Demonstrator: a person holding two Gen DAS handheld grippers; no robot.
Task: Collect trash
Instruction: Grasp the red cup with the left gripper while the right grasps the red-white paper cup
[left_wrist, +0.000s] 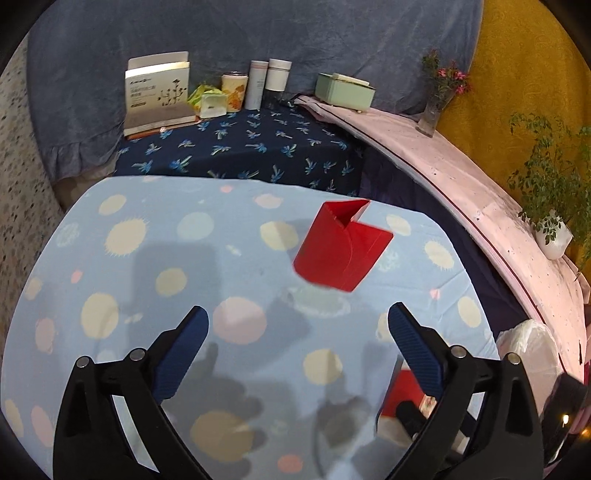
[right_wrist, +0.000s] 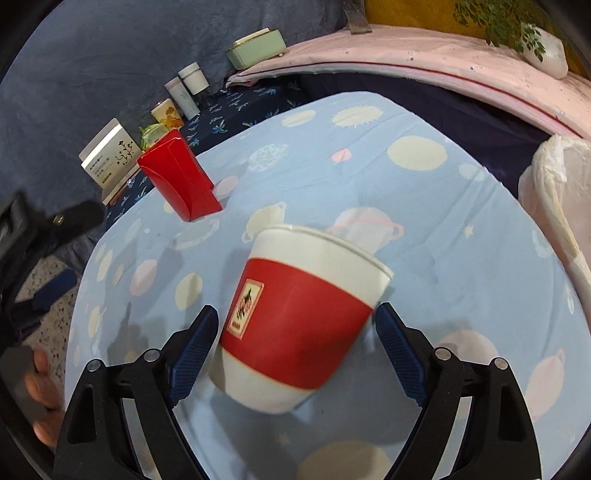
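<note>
A red paper carton (left_wrist: 341, 245) stands open-topped on the light blue spotted tablecloth (left_wrist: 147, 258), ahead of my left gripper (left_wrist: 297, 325), which is open and empty. It also shows in the right wrist view (right_wrist: 181, 179), far left. A red-and-white paper cup (right_wrist: 295, 321) sits tilted between the fingers of my right gripper (right_wrist: 297, 325). The jaws stand wide, close beside the cup's sides; contact is unclear. The cup's red band (left_wrist: 402, 395) peeks out behind my left gripper's right finger.
A bin lined with a white bag (right_wrist: 554, 195) stands at the table's right edge, also in the left wrist view (left_wrist: 528, 347). A dark floral table (left_wrist: 240, 147) behind holds a box, tins and bottles. A pink ledge (left_wrist: 461, 184) carries a mint box, vase and plant.
</note>
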